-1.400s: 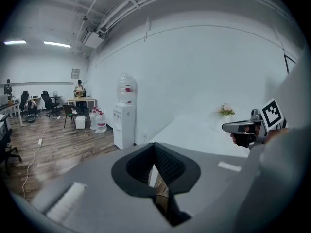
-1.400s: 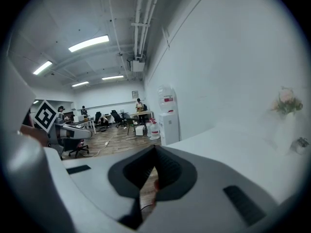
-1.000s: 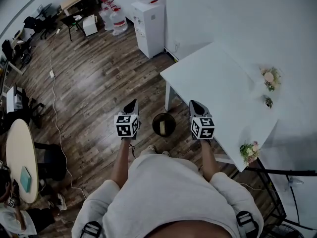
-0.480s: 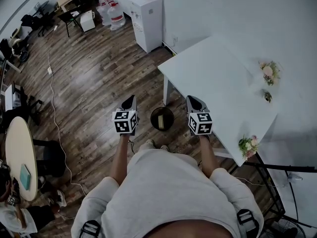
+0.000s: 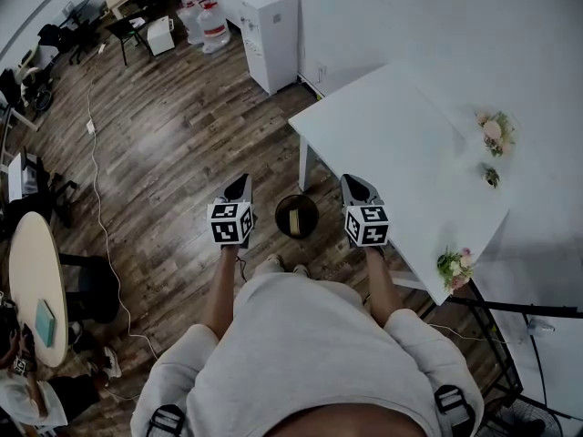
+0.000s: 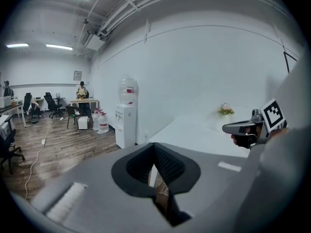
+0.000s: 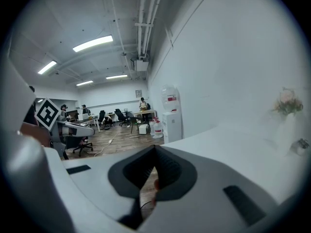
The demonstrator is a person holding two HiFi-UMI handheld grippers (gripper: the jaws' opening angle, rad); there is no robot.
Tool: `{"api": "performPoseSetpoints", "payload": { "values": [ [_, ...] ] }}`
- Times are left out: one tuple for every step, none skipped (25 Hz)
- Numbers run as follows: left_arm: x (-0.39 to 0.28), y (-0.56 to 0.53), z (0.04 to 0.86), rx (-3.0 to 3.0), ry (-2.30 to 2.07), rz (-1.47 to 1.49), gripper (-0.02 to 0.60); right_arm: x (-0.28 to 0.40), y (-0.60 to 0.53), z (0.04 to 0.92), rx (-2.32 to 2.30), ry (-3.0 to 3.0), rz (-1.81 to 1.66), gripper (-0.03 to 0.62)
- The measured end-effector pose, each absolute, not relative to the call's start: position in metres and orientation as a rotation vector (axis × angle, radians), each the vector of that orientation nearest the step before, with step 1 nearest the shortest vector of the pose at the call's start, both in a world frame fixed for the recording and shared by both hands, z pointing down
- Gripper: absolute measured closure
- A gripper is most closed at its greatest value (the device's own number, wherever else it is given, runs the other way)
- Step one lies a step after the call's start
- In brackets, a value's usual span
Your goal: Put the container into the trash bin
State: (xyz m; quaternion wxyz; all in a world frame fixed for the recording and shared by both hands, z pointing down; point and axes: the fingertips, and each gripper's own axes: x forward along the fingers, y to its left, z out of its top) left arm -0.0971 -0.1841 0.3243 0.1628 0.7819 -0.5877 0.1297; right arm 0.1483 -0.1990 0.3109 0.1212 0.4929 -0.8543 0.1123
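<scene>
**A:** How do the two grippers stand?

**B:** The left hand-held gripper (image 5: 241,187) has its jaws pressed together. In its own view the dark pads meet in one line with nothing between them. The right hand-held gripper (image 5: 354,185) is the same, jaws flat on each other and empty. Both are held out level with each other and tilted a little downward.

**A:** And the container?

**B:** The container (image 5: 293,219), a brownish box, lies inside the trash bin (image 5: 312,209). The bin stands on the wooden floor (image 5: 173,144), between the two hand-held grippers and below them. It is clear of both.

**A:** What is beside the right one?

**B:** The white bench (image 5: 392,144) starts just to the right of the right hand-held gripper and runs on ahead of it. A small posy (image 5: 455,268) sits on the bench's near edge, behind and to the right of that gripper. More flowers (image 5: 495,138) stand well off to its right, by the wall.

**A:** Farther out?

**B:** A water dispenser (image 5: 271,30) stands against the wall, well ahead of both grippers. Water bottles (image 5: 214,25) stand just to its left.
</scene>
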Motion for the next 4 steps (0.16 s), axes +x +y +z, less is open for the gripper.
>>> {"api": "performPoseSetpoints", "payload": {
  "values": [
    [-0.0968, -0.1842, 0.3243, 2.23, -1.677, 0.371, 0.571, 0.1485, -0.1989, 0.3115, 1.437, -2.494, 0.329, 0.58],
    [-0.0965, -0.1845, 0.3242, 2.23, -1.678, 0.371, 0.571, 0.1487, -0.199, 0.312, 1.435, -2.494, 0.33, 0.58],
    [-0.0963, -0.1851, 0.3239, 2.231, -1.679, 0.371, 0.571, 0.1491, -0.1993, 0.3124, 1.434, -2.494, 0.33, 0.58],
    [-0.0961, -0.1857, 0.3235, 2.232, -1.68, 0.371, 0.571, 0.1494, -0.1996, 0.3128, 1.434, -2.495, 0.331, 0.58]
  ]
}}
